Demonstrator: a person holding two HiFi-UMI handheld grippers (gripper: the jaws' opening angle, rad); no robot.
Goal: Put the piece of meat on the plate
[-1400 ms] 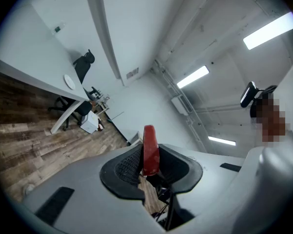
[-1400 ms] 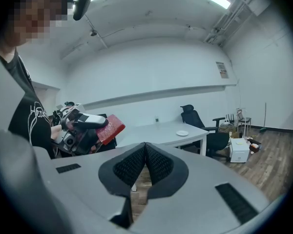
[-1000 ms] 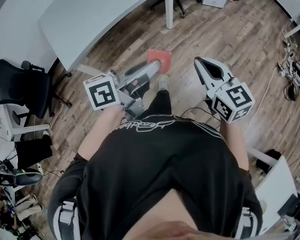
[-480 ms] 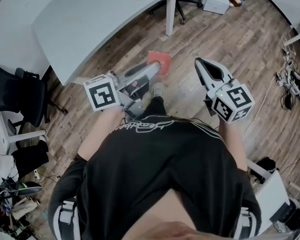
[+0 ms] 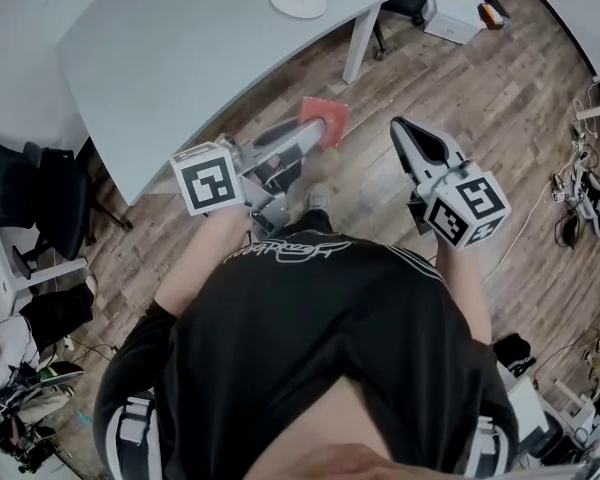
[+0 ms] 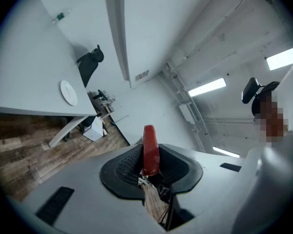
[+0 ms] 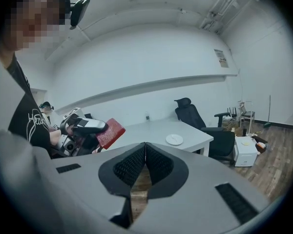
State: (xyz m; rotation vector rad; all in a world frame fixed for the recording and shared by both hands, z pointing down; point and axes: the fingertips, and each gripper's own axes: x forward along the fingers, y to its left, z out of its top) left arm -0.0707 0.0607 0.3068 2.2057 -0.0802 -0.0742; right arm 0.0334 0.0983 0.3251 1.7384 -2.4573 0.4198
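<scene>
STEP: judged transport | left tool (image 5: pixel 314 134) was clamped on the piece of meat (image 5: pixel 326 118), over the floor (image 5: pixel 460 88) beside the worktop (image 5: pixel 180 48) | right tool (image 5: pixel 400 130) jaws were together, empty | NEXT: plate (image 5: pixel 298 0) lay across the worktop; reach, lower, release.

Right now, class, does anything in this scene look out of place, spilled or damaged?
Nothing is spilled or damaged. The one oddity: the red meat is clamped in the left gripper over the wooden floor, short of the table, whose white plate lies flat and bare.
</scene>
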